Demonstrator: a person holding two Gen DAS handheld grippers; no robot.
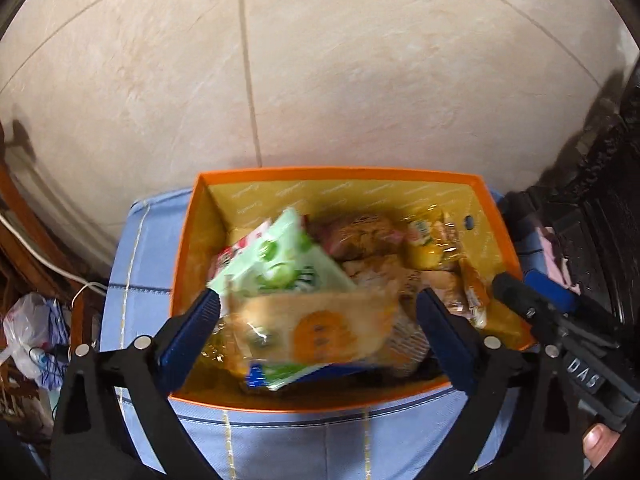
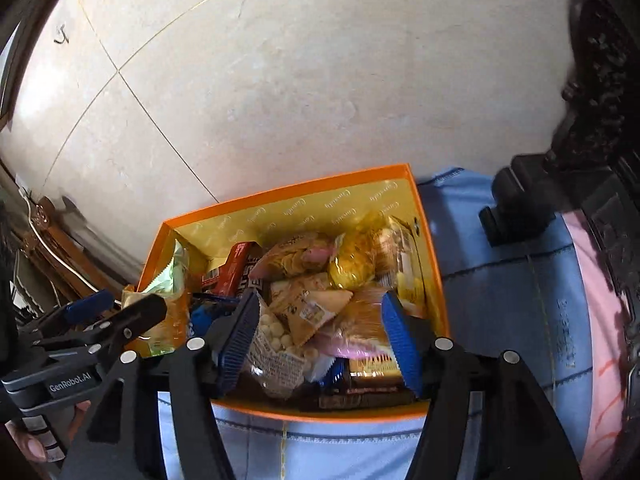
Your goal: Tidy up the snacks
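An orange box [image 1: 188,240] with a yellow lining, full of snack packets, stands on a light blue cloth; it also shows in the right wrist view [image 2: 434,264]. My left gripper [image 1: 318,316] is open above the box's near left part, with a blurred green packet [image 1: 280,264] and a tan packet [image 1: 320,328] between its fingers, not gripped. My right gripper [image 2: 318,336] is open over the box's near middle, above a clear bag of white balls [image 2: 276,344] and a triangular tan packet [image 2: 316,308]. The left gripper appears at the left of the right wrist view [image 2: 120,316].
The blue cloth [image 1: 300,440] covers a small table set against a beige tiled wall [image 1: 320,60]. Dark carved wooden furniture [image 2: 608,152] stands at the right. Wooden furniture, a white cable and plastic bags [image 1: 28,328] lie at the left. A pink cloth [image 2: 600,320] sits at the right.
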